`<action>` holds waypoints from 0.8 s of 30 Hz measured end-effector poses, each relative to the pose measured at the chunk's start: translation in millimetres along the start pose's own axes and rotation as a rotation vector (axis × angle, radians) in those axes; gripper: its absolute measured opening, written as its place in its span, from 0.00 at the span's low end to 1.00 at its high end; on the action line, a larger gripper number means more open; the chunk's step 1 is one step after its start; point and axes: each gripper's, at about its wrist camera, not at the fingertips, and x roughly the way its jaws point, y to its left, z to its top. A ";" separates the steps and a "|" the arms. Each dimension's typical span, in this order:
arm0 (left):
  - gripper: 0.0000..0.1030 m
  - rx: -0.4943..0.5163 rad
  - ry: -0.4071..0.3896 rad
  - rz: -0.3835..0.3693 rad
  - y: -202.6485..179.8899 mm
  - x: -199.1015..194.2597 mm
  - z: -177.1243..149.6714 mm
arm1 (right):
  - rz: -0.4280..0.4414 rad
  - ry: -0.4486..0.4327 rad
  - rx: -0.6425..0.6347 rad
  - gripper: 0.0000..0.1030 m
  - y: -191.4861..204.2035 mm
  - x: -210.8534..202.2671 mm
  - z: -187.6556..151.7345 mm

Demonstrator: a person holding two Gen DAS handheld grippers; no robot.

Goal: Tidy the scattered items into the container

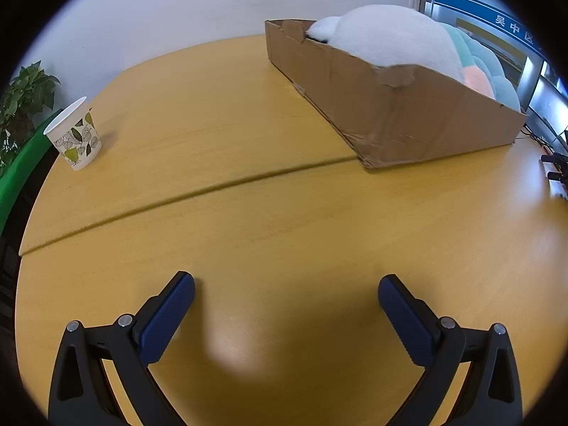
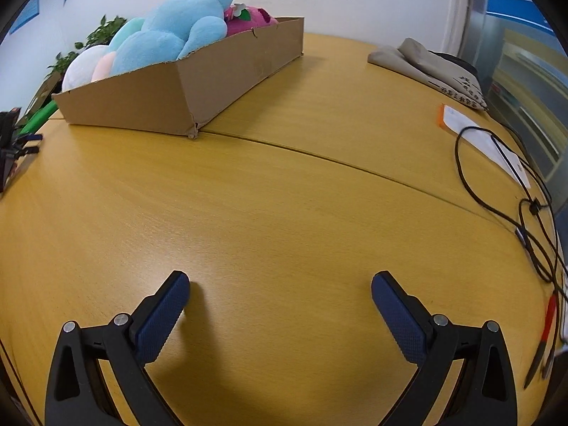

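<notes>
A shallow cardboard box [image 1: 408, 113] [image 2: 170, 99] stands on the yellow wooden table [image 1: 284, 220] [image 2: 284, 195]. Plush toys fill it: a white one [image 1: 387, 32], a pale blue one [image 2: 174, 32], a pink one [image 2: 248, 17] and a pastel one [image 1: 475, 64]. My left gripper [image 1: 285, 284] hangs open over bare table, well in front of the box, with nothing between its blue pads. My right gripper [image 2: 280, 282] is also open and empty above bare wood, the box far up to its left.
A leaf-patterned paper cup [image 1: 74, 138] stands near the left table edge, by a potted plant [image 1: 25, 96]. On the right lie a grey cloth bag [image 2: 433, 67], a white paper [image 2: 486, 138] and black cables [image 2: 525, 213]. A seam [image 2: 355, 167] crosses the tabletop.
</notes>
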 end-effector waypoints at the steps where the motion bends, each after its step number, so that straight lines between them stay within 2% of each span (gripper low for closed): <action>1: 1.00 -0.002 0.000 0.002 2.5 1.3 1.9 | 0.008 0.000 -0.010 1.00 -3.1 1.3 1.5; 4: 1.00 0.001 0.000 0.001 6.6 3.6 5.8 | 0.029 0.003 -0.039 1.00 -14.3 5.9 8.3; 11: 1.00 0.100 0.000 -0.064 2.5 -1.0 7.1 | 0.076 0.009 -0.100 1.00 -38.3 15.1 21.5; 24: 1.00 0.099 0.000 -0.070 -2.7 -5.6 6.8 | 0.082 0.009 -0.111 1.00 -43.7 17.4 23.7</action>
